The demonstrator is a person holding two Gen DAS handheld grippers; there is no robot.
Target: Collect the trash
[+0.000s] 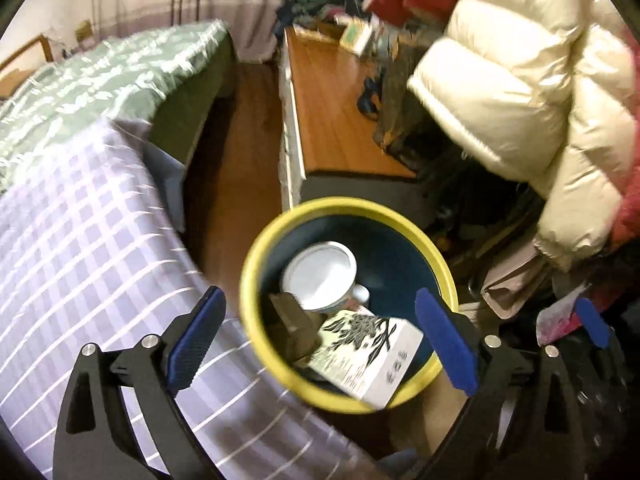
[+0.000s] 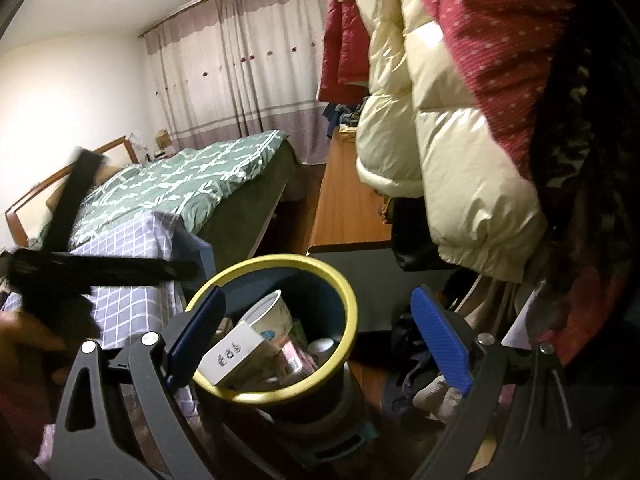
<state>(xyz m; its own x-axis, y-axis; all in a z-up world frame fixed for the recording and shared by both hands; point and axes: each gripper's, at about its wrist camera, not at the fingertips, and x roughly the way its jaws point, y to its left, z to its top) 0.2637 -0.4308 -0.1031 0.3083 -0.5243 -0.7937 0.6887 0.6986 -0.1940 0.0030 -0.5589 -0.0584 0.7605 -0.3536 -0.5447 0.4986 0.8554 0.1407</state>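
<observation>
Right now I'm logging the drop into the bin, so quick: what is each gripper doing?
Left gripper: open, holding nothing, above the bin.
Right gripper: open, holding nothing.

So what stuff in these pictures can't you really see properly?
- Bottom of the bin, both wrist views: the paper cup and white box cover it.
- Writing on the box, both views: too small.
- Desk far end, both views: the cream jacket hides it.
- Left gripper in the right wrist view: blurred.
</observation>
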